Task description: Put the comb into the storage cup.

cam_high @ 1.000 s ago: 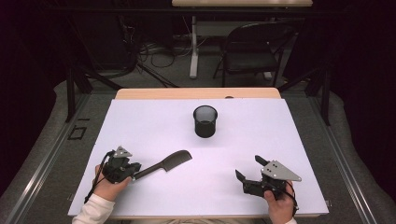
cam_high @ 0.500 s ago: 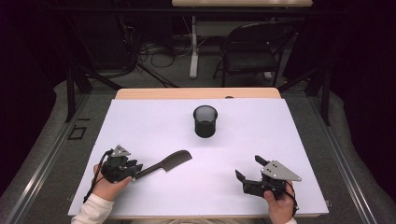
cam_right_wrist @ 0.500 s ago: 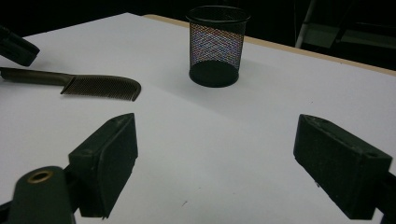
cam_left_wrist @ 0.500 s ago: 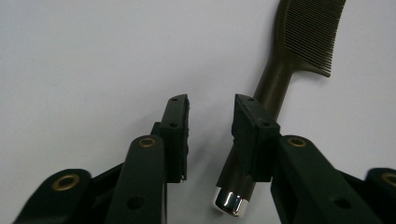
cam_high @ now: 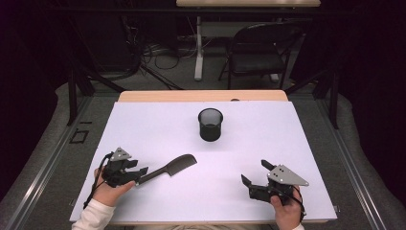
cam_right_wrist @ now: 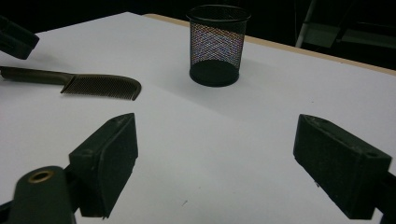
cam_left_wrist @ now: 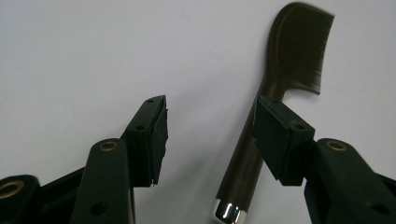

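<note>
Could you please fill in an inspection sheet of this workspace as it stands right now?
Surface: white table top, wooden strip along its far edge.
Job's things: dark comb lying flat, its handle between the left tongs' jaws; black mesh cup upright, farther back near the middle.
Clutter: nothing seen.
Grippers: left tongs have just been opening, and there is a gap between one pad and the handle; right tongs open over bare table, holding nothing.
Cables: one trails from the left tongs past the hand; loose cables on the floor beyond the table.
Surroundings: dark room, black chair, second table's leg.
</note>
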The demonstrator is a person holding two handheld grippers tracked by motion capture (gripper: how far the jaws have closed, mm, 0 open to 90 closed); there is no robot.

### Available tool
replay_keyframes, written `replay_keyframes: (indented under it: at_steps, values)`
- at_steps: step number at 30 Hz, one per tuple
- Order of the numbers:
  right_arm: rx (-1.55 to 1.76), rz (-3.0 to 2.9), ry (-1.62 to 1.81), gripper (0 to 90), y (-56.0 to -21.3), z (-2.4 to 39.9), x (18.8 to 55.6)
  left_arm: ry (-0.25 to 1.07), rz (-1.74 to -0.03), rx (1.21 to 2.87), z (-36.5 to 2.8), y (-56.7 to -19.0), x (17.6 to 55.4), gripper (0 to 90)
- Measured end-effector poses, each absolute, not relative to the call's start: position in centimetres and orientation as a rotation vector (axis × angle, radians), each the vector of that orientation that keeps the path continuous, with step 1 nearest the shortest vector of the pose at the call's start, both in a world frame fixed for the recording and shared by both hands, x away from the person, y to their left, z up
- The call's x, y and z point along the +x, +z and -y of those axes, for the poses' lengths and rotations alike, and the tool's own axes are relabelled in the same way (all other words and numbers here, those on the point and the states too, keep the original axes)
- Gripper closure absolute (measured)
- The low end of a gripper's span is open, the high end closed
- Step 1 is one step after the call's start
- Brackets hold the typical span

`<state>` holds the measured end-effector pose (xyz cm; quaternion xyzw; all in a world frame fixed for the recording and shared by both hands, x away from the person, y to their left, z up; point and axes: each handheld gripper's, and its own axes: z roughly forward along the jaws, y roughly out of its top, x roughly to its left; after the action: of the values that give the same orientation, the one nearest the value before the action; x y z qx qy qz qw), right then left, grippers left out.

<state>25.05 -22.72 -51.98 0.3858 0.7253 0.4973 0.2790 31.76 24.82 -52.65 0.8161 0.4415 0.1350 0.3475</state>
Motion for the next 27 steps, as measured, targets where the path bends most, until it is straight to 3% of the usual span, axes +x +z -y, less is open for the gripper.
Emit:
replay_keyframes:
  at_steps: [9, 24, 27]
  values:
    - [1.035, -1.948, 1.334, 13.7, -52.0, 22.7, 25.1, 0.332, -1.142, 2.094, -25.1, -51.7, 31.5, 44.1]
    - [1.036, -1.959, 1.33, 13.7, -52.1, 22.6, 25.1, 0.296, -1.095, 2.147, -24.5, -50.8, 31.9, 10.1]
    - [1.037, -1.959, 1.33, 13.7, -52.1, 22.6, 25.2, 0.287, -1.084, 2.151, -24.2, -50.7, 32.1, 7.7]
